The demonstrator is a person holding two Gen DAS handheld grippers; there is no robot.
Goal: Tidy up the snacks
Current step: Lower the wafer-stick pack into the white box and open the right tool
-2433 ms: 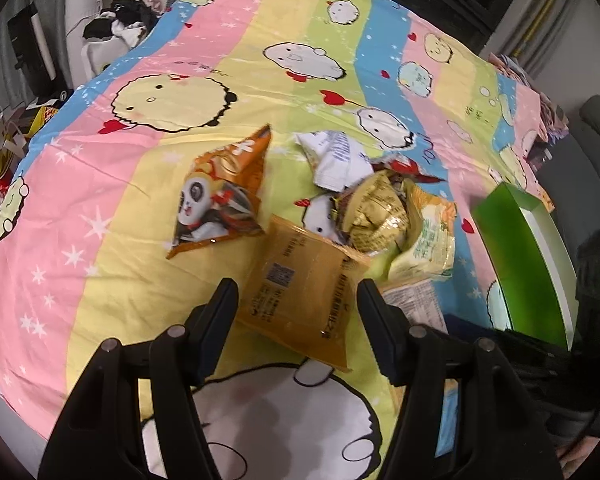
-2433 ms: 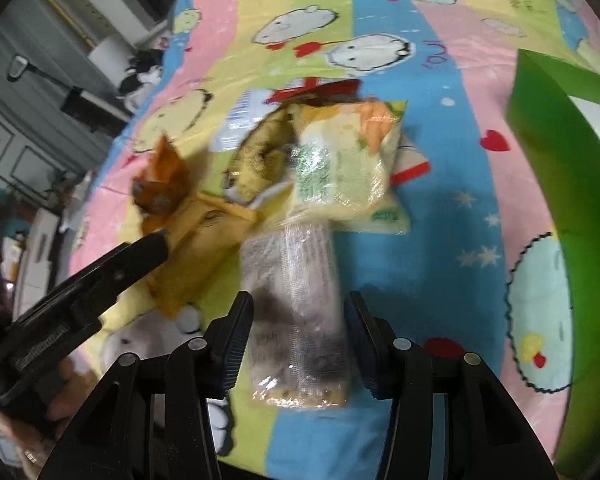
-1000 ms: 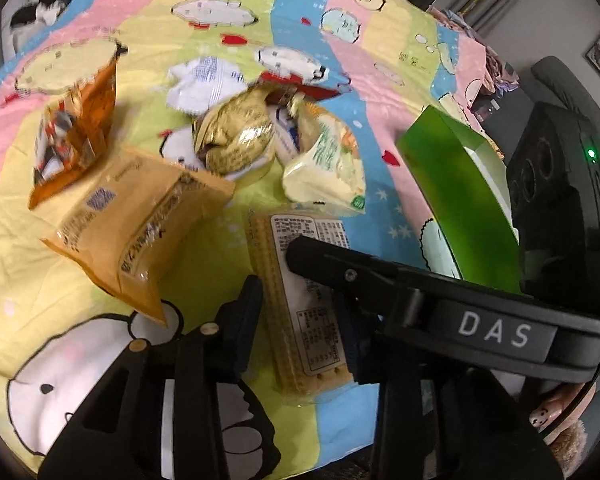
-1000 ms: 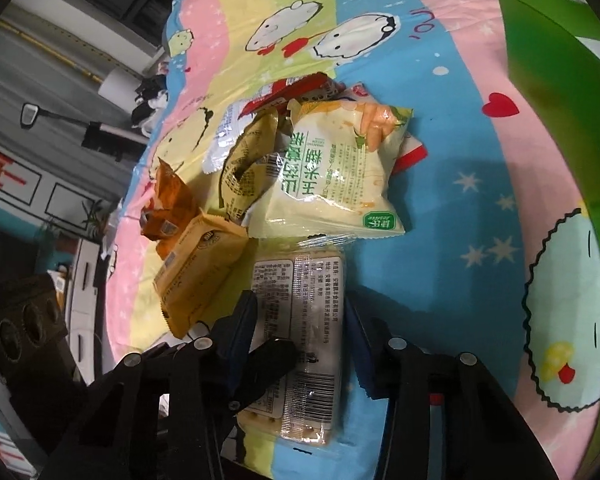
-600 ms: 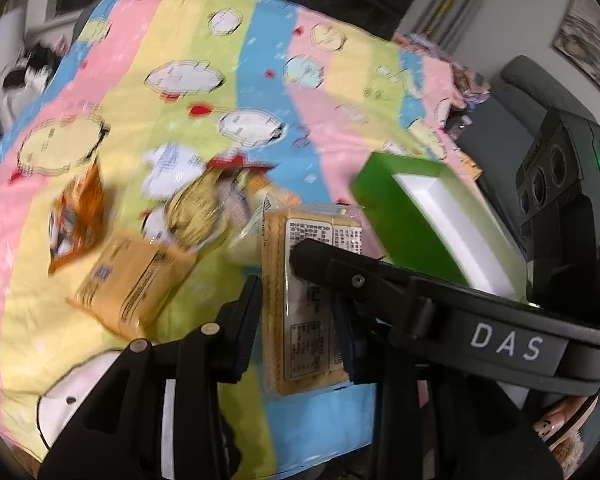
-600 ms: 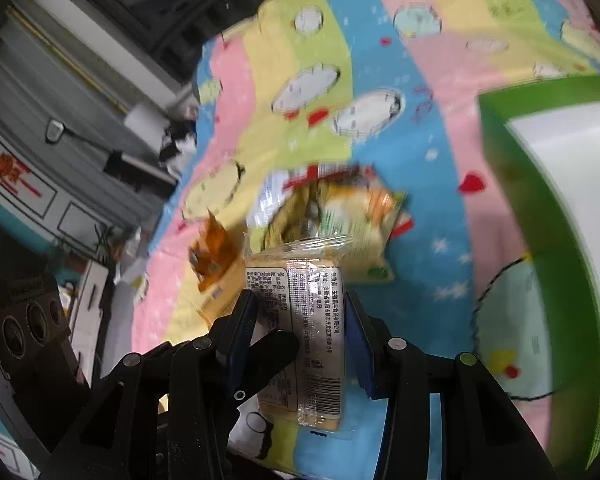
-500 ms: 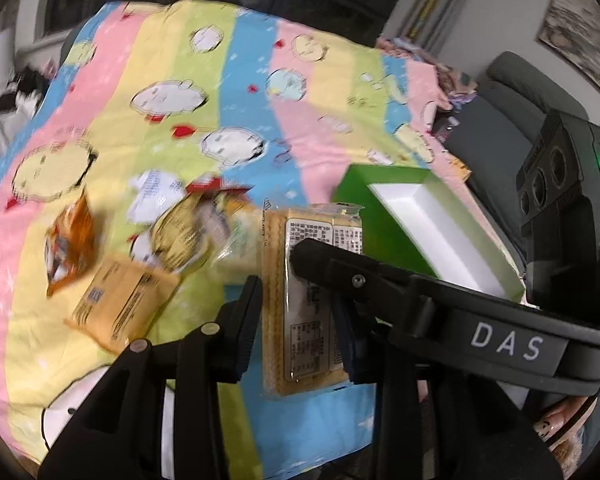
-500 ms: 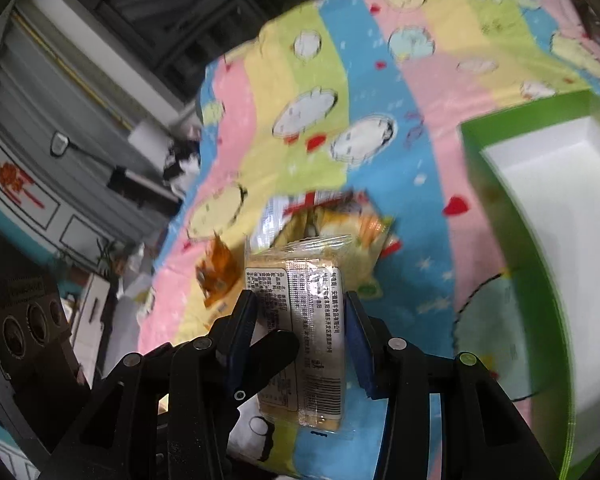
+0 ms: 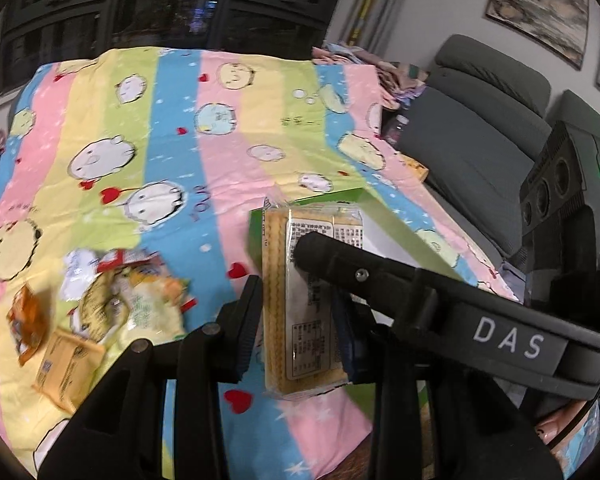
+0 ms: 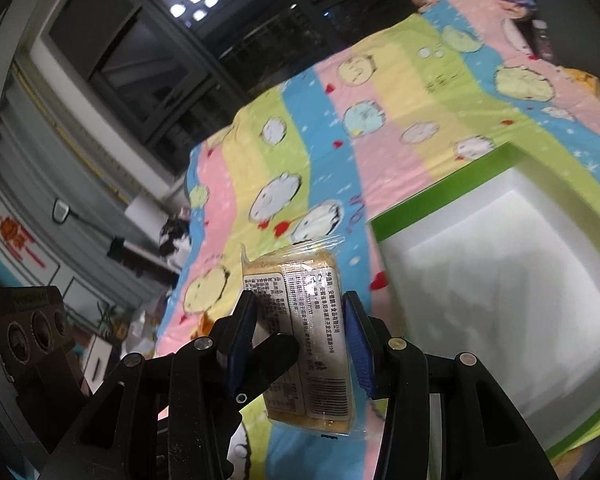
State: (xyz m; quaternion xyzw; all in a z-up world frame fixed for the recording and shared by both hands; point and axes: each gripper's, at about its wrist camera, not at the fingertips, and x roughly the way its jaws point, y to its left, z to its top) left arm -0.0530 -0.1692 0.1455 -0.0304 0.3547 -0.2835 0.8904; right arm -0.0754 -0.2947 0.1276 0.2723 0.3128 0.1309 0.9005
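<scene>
Hidden, cropped and blurred parts

In the left wrist view the right gripper (image 9: 300, 252) crosses the cracker packet (image 9: 304, 300) and covers part of its label, and packet and gripper hide most of the green box (image 9: 384, 220). The heap of snack bags (image 9: 132, 300) is blurred, so its print cannot be read. In the right wrist view the box (image 10: 440, 208) is cut by the right edge, and the packet's (image 10: 304, 332) small text stays unreadable.

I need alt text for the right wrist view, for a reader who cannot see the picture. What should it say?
The right tongs grip a clear-wrapped packet of yellow crackers, held in the air above a pastel striped cartoon blanket. The left tongs pinch the same packet from the left, and an open green box with an empty white inside lies to the right.
</scene>
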